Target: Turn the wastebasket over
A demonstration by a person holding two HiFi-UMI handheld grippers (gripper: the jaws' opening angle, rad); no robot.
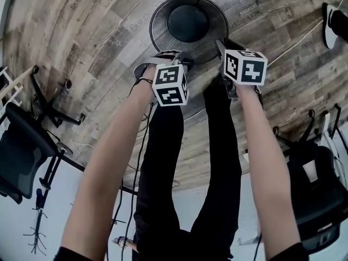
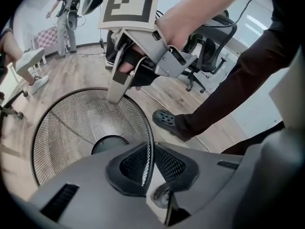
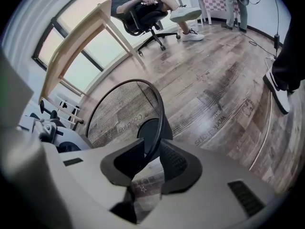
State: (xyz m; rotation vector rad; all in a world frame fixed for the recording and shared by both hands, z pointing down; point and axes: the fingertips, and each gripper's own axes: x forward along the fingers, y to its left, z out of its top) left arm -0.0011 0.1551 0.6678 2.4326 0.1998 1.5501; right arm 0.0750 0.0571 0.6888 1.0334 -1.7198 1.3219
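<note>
Wastebasket [image 1: 163, 31], black mesh, stands upright on the wood floor [image 1: 98, 42] at 12 o'clock in the head view, mouth up. Left gripper [image 2: 151, 151] is pinched on the rim at its 7 o'clock. Right gripper [image 3: 151, 152] is pinched on the rim at 4 o'clock.

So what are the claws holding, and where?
The black wire-mesh wastebasket, by its top rim: left claw pinches it, right claw sits round it, grip unclear.
</note>
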